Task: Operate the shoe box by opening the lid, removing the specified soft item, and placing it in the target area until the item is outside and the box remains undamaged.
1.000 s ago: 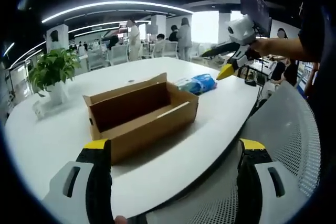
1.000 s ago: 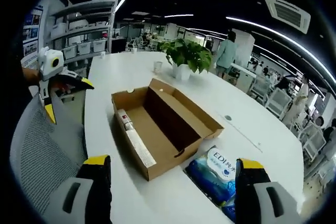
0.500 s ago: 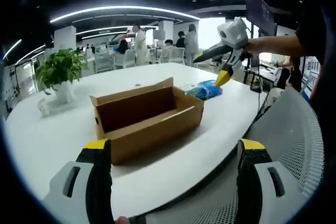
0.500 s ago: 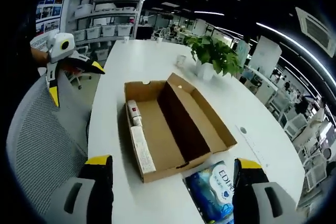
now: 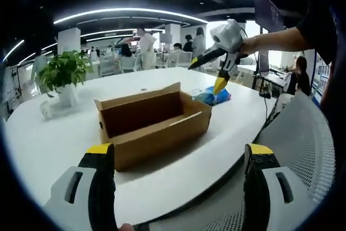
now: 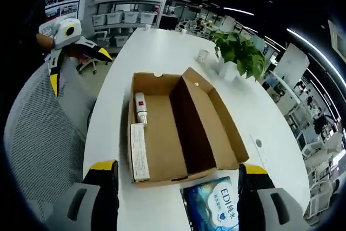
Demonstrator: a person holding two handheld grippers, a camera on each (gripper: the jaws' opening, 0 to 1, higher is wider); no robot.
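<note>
Bright open-plan office surrounds a long white oval table (image 5: 48, 144), with a grey mesh chair back (image 6: 40, 150) at its near edge. Over it the right gripper (image 6: 175, 201) hangs with yellow-tipped jaws spread wide and nothing between them, pointing down at the blue soft plastic-wrapped pack (image 6: 212, 209), which lies on the table just outside the open brown cardboard shoe box (image 6: 178, 128). The left gripper (image 5: 178, 187), equally wide open and empty, waits short of the box's long side. The pack looks already out, so the sensible move is to lift both tools away without brushing the upright lid flap. A potted green plant (image 5: 62, 77) stands well beyond.
</note>
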